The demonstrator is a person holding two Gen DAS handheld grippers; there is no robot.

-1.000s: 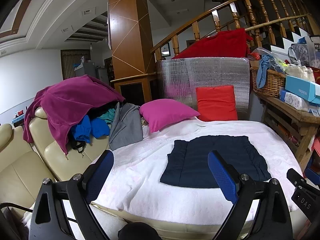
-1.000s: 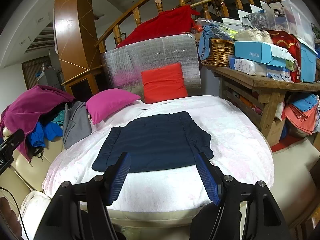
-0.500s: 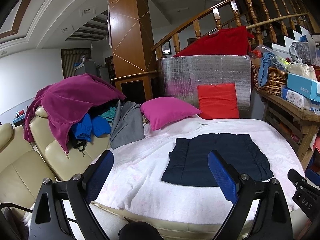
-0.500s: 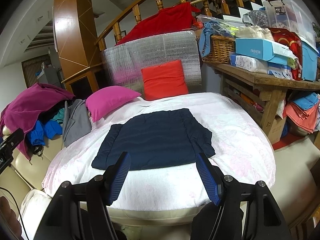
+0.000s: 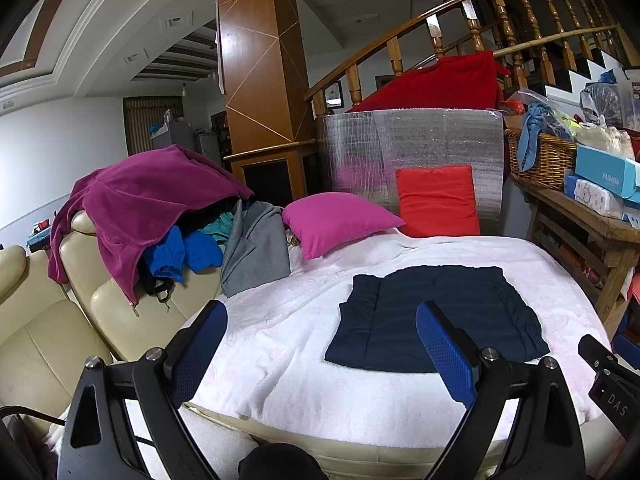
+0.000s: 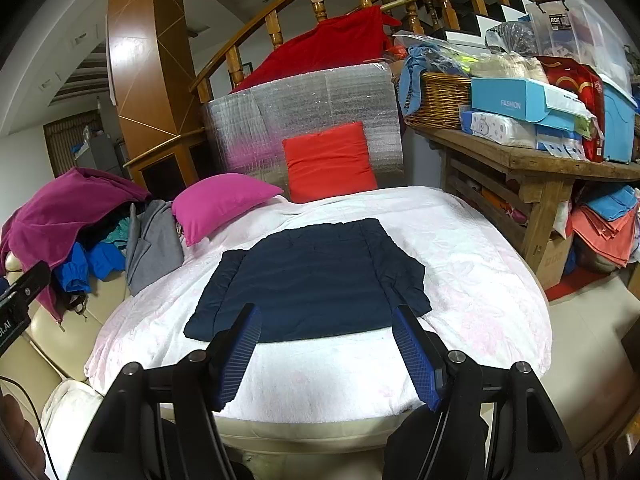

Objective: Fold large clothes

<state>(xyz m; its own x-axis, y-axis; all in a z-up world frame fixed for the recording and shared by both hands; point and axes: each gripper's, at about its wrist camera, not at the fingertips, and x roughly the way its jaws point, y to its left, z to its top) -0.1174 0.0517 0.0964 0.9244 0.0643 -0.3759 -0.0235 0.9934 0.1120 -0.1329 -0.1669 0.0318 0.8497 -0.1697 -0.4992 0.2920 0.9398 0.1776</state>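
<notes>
The flat dark navy quilted garment (image 6: 316, 280) is seen mid-frame just beyond the right gripper (image 6: 326, 356), nearer than the left gripper (image 5: 320, 356), both jaws held open and empty.

— What sort of place is this?
— A lived-in home. A wooden staircase (image 5: 472, 28) curves behind a cream sofa (image 5: 48, 320) heaped with clothes (image 5: 152, 200).
— Anything else?
— Cushions (image 6: 224, 204), a wicker basket (image 6: 440, 100) and boxes (image 6: 524, 104) crowd a wooden table (image 6: 536, 164).
</notes>
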